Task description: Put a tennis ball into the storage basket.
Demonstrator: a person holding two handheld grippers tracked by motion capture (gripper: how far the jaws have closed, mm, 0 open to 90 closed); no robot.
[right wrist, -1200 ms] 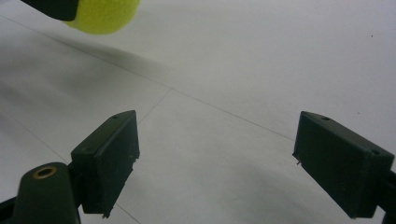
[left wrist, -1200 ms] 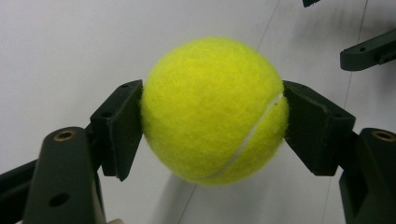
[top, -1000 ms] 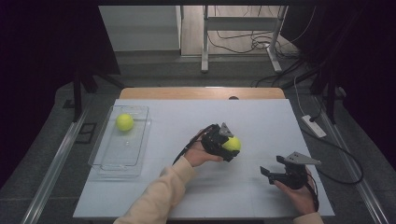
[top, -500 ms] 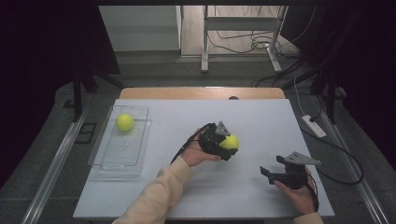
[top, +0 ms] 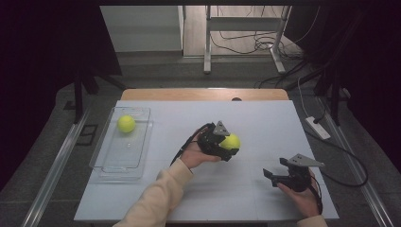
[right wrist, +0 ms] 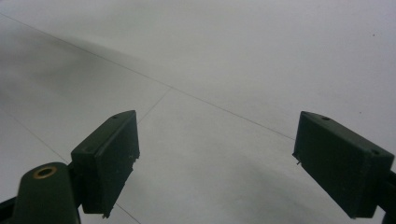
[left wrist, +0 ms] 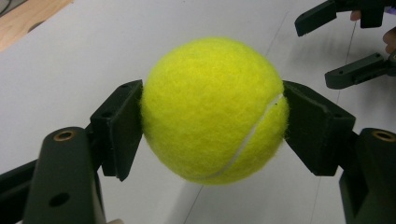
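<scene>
A darkened lab or recording studio set up for manipulation trials: a white-topped surface (top: 265, 118) with a wooden far edge stands on grey carpet, hemmed in by black curtains (top: 52, 52) on both sides. Loose cables (top: 257, 45) trail across the wooden floor behind it around a metal stand's legs (top: 208, 47), and a white power strip (top: 318, 127) lies on the carpet beside the surface.
</scene>
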